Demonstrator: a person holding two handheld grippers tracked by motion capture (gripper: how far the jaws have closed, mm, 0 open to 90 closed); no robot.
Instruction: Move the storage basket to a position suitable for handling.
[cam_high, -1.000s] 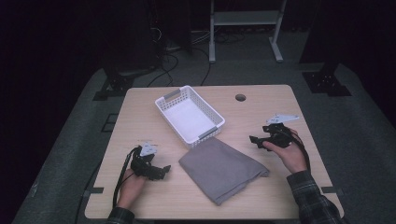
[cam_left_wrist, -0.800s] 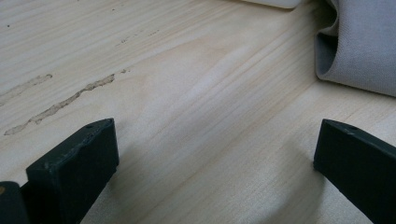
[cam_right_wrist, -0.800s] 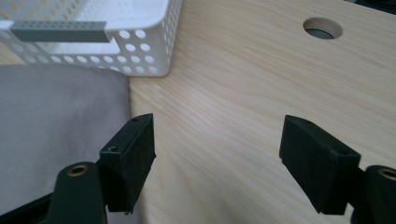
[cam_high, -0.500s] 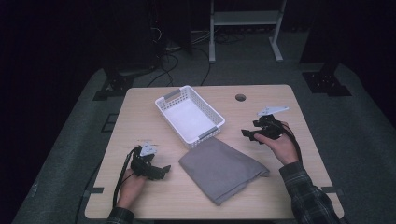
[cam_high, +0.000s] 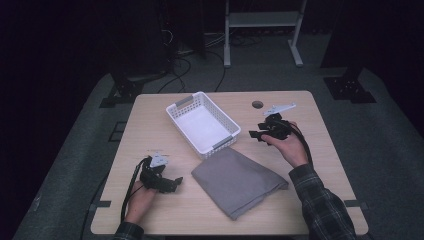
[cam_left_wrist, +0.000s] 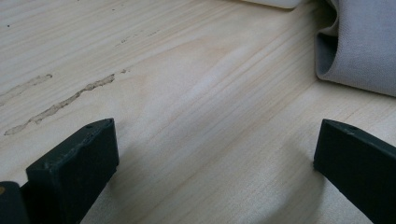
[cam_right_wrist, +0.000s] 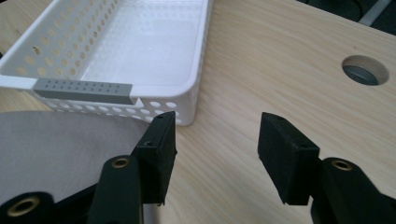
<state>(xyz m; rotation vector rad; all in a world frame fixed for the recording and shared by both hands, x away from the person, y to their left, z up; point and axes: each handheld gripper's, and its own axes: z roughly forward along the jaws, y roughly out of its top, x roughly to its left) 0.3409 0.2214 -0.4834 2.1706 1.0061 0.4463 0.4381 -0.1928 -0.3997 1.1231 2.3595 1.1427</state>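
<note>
Cloth not yet in the basket, both grippers empty.

You held the right gripper (cam_high: 256, 135) near the right side of the white basket (cam_high: 176, 111), its jaws apart with nothing between them. Your left gripper (cam_high: 173, 182) rested low on the table (cam_high: 300, 105) at the near left, jaws also wide apart and empty. The folded grey cloth (cam_high: 238, 181) lay on the table just near of the basket, between your two hands. I judge that nothing was done yet: the basket was empty, and gripping the cloth and moving it remained.
</note>
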